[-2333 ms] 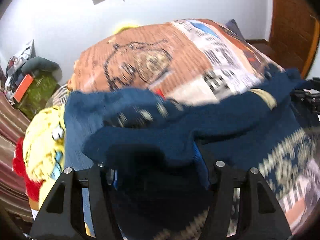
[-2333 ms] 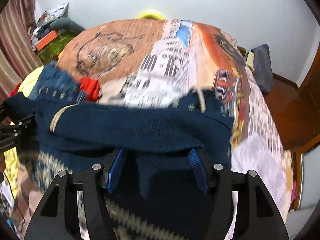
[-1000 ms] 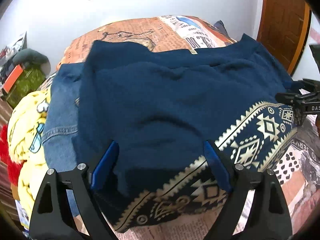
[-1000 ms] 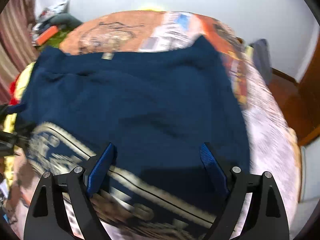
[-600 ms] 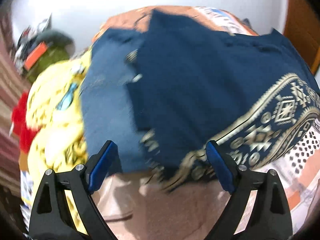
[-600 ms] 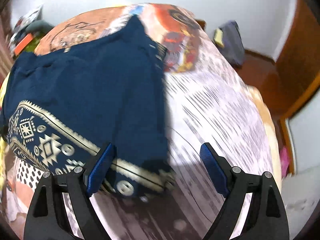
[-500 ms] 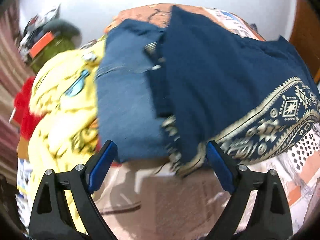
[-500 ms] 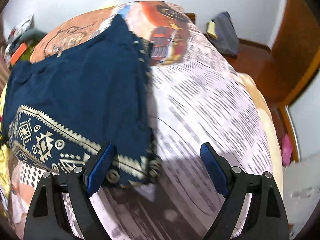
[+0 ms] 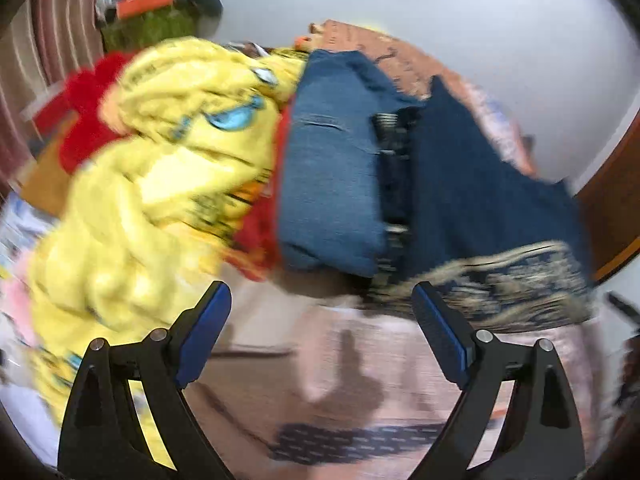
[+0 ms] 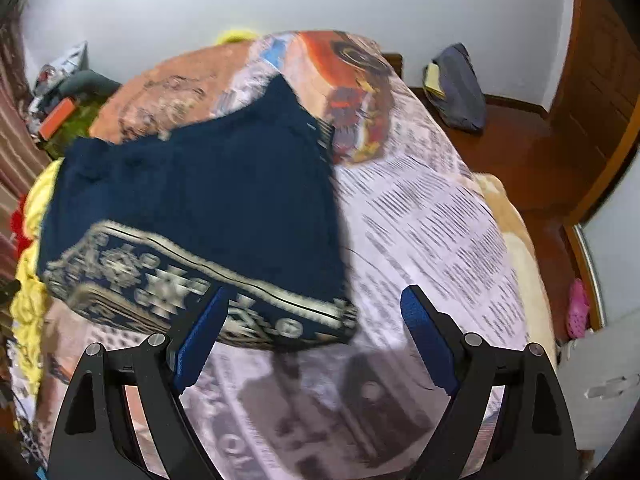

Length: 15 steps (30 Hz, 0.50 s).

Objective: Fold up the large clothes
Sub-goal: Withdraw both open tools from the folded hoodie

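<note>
A folded navy sweater [image 10: 200,196] with a cream patterned band along its near edge lies flat on the printed bedspread [image 10: 432,216]. My right gripper [image 10: 314,308] hangs open above the sweater's near right corner, nothing between its blue pads. The left wrist view shows the same sweater [image 9: 472,192] at the right, with its patterned hem nearest me. My left gripper [image 9: 320,308] is open over bare bedspread, just in front of the sweater's left edge and a folded pair of blue jeans [image 9: 328,184]. Neither gripper touches cloth.
A heap of yellow and red garments [image 9: 160,152] lies left of the jeans. A striped curtain [image 9: 52,28] and clutter stand behind it. On the wooden floor to the right lie a dark bag [image 10: 460,88], a wooden door [image 10: 600,64] and a pink shoe [image 10: 578,308].
Both grippers let go of the sweater, which now lies folded on the bed. The left one swung left toward the jeans and yellow heap; the right one drew back toward the sweater's right corner.
</note>
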Each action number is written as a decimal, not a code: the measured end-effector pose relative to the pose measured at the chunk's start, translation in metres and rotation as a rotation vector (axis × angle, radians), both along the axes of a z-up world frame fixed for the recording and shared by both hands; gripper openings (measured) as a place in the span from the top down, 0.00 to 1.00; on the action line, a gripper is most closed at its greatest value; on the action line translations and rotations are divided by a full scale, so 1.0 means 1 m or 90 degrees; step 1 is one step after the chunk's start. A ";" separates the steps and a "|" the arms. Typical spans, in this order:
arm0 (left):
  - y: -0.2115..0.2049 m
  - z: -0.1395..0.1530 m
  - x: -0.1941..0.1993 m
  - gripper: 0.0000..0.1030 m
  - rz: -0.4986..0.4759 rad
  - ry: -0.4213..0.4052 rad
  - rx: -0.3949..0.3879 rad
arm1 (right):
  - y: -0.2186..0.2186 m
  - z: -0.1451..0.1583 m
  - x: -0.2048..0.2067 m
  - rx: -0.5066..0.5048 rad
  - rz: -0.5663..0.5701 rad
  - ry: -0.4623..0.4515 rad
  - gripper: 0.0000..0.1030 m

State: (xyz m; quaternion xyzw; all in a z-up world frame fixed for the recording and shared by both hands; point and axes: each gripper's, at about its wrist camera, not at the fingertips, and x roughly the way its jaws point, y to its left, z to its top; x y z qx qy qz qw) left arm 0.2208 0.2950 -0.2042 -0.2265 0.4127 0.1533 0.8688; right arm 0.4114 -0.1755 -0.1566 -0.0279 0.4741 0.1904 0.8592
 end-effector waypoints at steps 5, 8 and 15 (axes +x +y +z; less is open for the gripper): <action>-0.015 -0.026 0.011 0.10 -0.035 -0.050 -0.177 | 0.026 0.004 -0.008 0.021 0.040 -0.011 0.17; -0.027 -0.046 0.022 0.10 -0.048 -0.051 -0.246 | 0.039 0.000 -0.011 0.021 0.064 -0.007 0.17; -0.040 -0.073 0.055 0.10 -0.066 -0.076 -0.279 | 0.053 -0.017 -0.010 0.015 0.085 0.023 0.17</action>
